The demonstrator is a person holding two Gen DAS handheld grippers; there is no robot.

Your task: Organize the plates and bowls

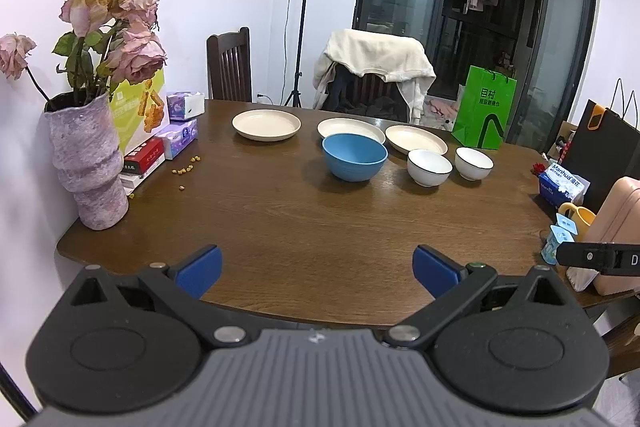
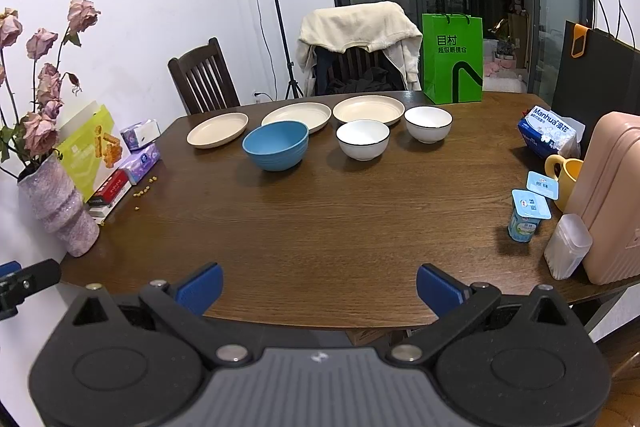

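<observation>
Three cream plates stand in a row at the far side of the brown table: left [image 1: 266, 124] [image 2: 217, 129], middle [image 1: 348, 128] [image 2: 298, 116], right [image 1: 416, 139] [image 2: 368, 109]. A blue bowl [image 1: 354, 156] [image 2: 275, 145] sits in front of the middle plate. Two white bowls with dark rims stand to its right: one [image 1: 429, 167] [image 2: 363, 139], the other [image 1: 473, 163] [image 2: 428, 123]. My left gripper [image 1: 317, 271] and right gripper [image 2: 319, 289] are open and empty, above the table's near edge, far from the dishes.
A pink vase of dried roses [image 1: 90, 163] [image 2: 60, 211], tissue packs and boxes [image 1: 180, 135] stand at the left. A green bag [image 2: 453, 58], yoghurt cups [image 2: 528, 213], a yellow mug [image 2: 565, 175], a pink case [image 2: 612, 195] stand at the right. Chairs stand behind the table.
</observation>
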